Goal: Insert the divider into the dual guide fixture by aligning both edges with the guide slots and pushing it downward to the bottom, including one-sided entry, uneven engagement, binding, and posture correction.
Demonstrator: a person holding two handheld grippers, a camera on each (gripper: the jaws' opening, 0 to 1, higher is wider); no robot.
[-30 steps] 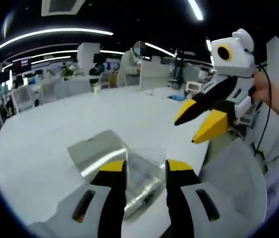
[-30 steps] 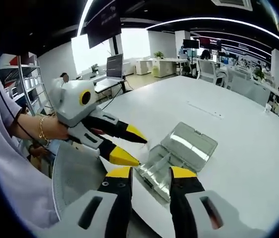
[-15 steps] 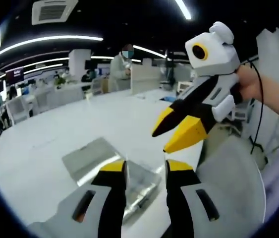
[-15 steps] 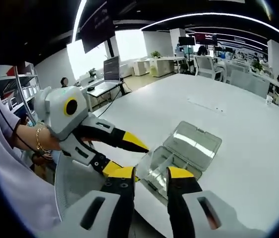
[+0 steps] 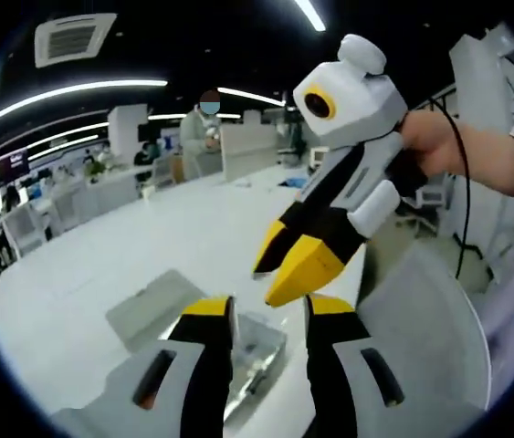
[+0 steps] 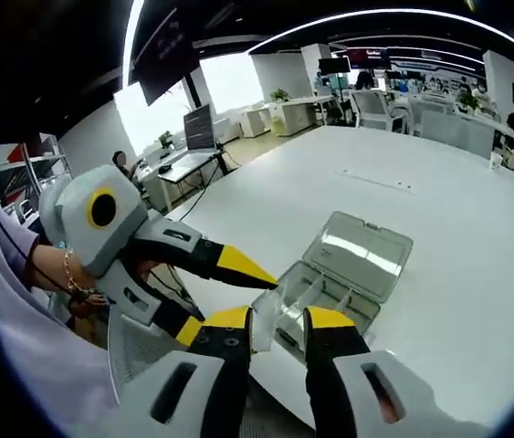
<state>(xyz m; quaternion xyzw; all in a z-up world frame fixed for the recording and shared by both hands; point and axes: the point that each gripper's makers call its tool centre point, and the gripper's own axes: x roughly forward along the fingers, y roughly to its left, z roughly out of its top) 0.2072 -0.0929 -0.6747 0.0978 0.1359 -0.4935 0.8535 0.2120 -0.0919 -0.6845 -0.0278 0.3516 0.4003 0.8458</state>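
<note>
Right gripper point(image 6: 275, 321) now has its 2 yellow-tipped jaws drawn closer together than 1.0 s ago, and a thin clear sheet, which I take to be the divider point(image 6: 263, 321), stands between them; it appears clamped, though the contact itself is hard to read through the transparent plastic. Over the same 1.0 s this gripper has come in over the near end of the clear fixture box point(image 6: 325, 297), which sits open on the white table point(image 6: 476, 274) with its lid point(image 6: 368, 253) folded back flat on the far side. Left gripper point(image 6: 229, 287), seen from the right gripper view, has its jaws parted with nothing between them, 1 tip above and 1 below, just beside the near-left corner of the box. In the left gripper view its own jaws point(image 5: 266, 315) frame that box point(image 5: 252, 351), and the right gripper point(image 5: 295, 265) has swung in from well apart at upper right to a spot directly above it. Judgement: approach is finished and first entry is about to start. Slots are not resolvable in either view, so alignment is unconfirmed; 1-sided entry is a real risk.
</note>
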